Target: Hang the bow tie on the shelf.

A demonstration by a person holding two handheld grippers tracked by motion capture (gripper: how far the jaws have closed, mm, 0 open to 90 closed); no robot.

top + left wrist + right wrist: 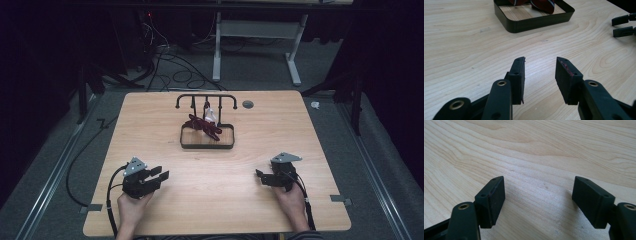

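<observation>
Left gripper [161, 175] jaws parted, nothing between, low over wooden table [210, 175], right gripper [260, 176] likewise released, dark red item [202, 126] in black tray [207, 145] beyond both.

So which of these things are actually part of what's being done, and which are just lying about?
Part of the job:
- dark red cloth, draped in the tray
- black tray with its rack
- left gripper, open
- right gripper, open

Just lying about:
- cables on the floor
- white table frame behind
- round hole in the tabletop
</observation>
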